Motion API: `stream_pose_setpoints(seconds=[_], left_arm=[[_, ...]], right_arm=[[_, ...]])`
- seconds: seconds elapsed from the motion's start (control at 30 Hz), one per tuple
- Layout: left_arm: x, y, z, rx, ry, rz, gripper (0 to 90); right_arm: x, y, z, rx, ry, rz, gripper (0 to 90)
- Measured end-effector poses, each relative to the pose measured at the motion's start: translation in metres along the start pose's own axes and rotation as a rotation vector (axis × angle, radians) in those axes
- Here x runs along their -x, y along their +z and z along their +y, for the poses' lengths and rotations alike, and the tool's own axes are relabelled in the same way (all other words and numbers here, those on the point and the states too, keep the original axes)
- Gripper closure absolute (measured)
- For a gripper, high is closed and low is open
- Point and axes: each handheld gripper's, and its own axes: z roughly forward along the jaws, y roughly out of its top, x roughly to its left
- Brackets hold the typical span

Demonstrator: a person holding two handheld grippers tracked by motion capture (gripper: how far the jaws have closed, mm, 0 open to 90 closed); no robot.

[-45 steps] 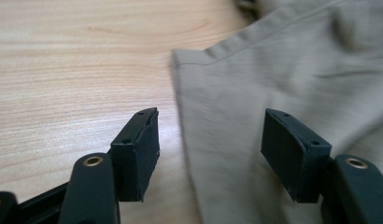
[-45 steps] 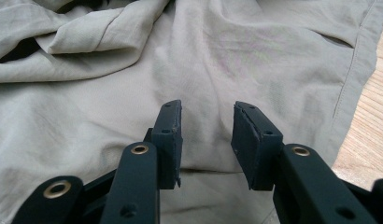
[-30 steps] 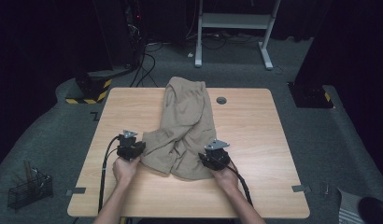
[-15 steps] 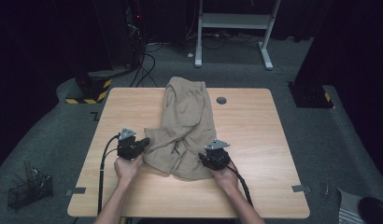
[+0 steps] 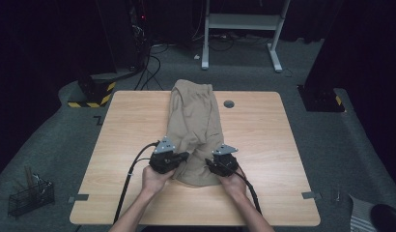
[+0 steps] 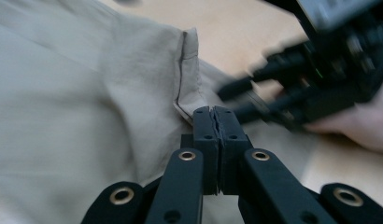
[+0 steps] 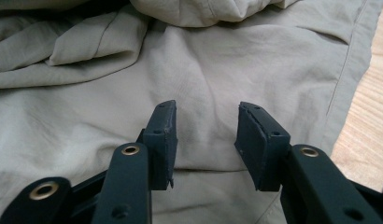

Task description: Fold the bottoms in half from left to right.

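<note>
A khaki garment [image 5: 193, 116] lies lengthwise along the middle of the wooden table [image 5: 263, 145]. My left gripper [image 5: 185, 156] is at the garment's near end, and in the left gripper view it [image 6: 213, 114] is shut on a stitched hem corner of the cloth [image 6: 87, 93]. Close to its right, my right gripper [image 5: 211, 163] rests over the same near end. In the right gripper view it [image 7: 206, 109] stands open above flat cloth [image 7: 227, 60]; its jaws have just been opening, and the pads press on nothing. Blurred, the right gripper [image 6: 315, 79] also shows in the left gripper view.
A black round grommet [image 5: 228, 103] sits in the table beside the garment's far end. The left gripper's cable [image 5: 131, 179] trails toward the table's near edge. On the floor are a wire basket [image 5: 29, 195] at left and a white desk frame [image 5: 244, 21] behind.
My left gripper has moved right toward the right gripper, drawing the garment's left edge with it. The right gripper has stayed put.
</note>
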Motion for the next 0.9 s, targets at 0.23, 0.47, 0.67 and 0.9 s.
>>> stream_pose_setpoints(seconds=[0.23,0.47,0.67,0.9], left_arm=[[0.007,-0.004,-0.011,-0.011,0.019,0.011,78.0],[0.004,-0.02,-0.023,0.027,-0.018,0.122,49.4],[-0.003,-0.015,-0.029,-0.003,-0.041,0.147,47.3],[-0.016,0.002,-0.025,-0.039,-0.063,0.179,66.4]], right_arm=[[0.0,-0.008,-0.003,-0.015,0.008,-0.001,49.9],[0.0,-0.016,-0.003,-0.011,0.004,-0.017,49.3],[0.004,-0.009,-0.008,-0.005,0.018,-0.026,49.2],[0.004,0.001,0.001,-0.001,0.018,-0.032,49.4]])
